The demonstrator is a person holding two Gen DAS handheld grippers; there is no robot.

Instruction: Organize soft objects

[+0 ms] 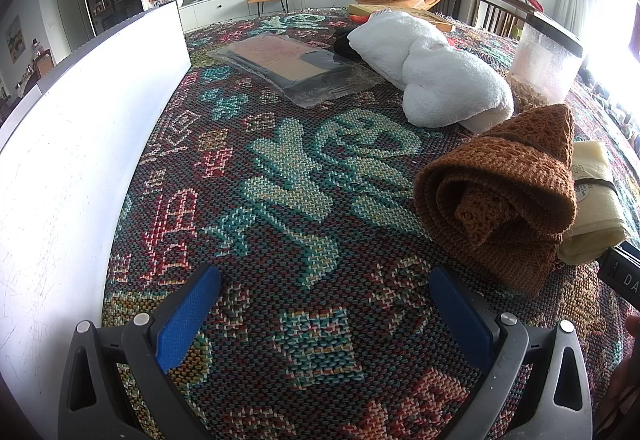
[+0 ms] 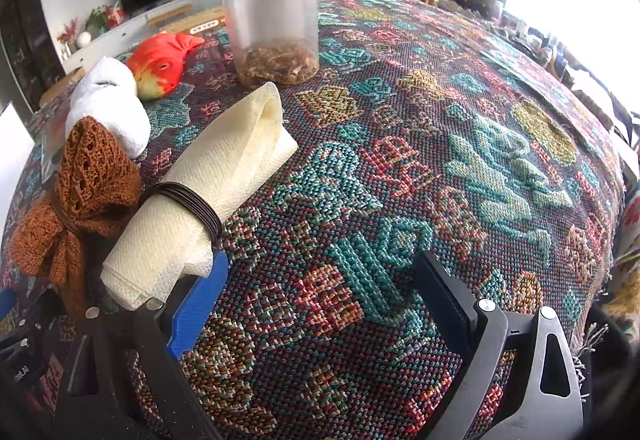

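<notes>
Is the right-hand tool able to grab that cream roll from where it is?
Probably yes. The right gripper is open and empty, and the cream roll lies right beside its blue finger, with nothing between; a small shift left should do.

Coarse woven tablecloth (image 2: 460,128), matt and multicoloured, bearing a fluffy white terry towel (image 1: 436,72), an open-knit rust-brown cloth (image 1: 500,196), a waffle-textured cream cloth (image 2: 216,176) bound by dark cord, a plush orange fish (image 2: 160,60), a glossy plastic sleeve (image 1: 292,68) and a frosted plastic jar (image 2: 272,20).
</notes>
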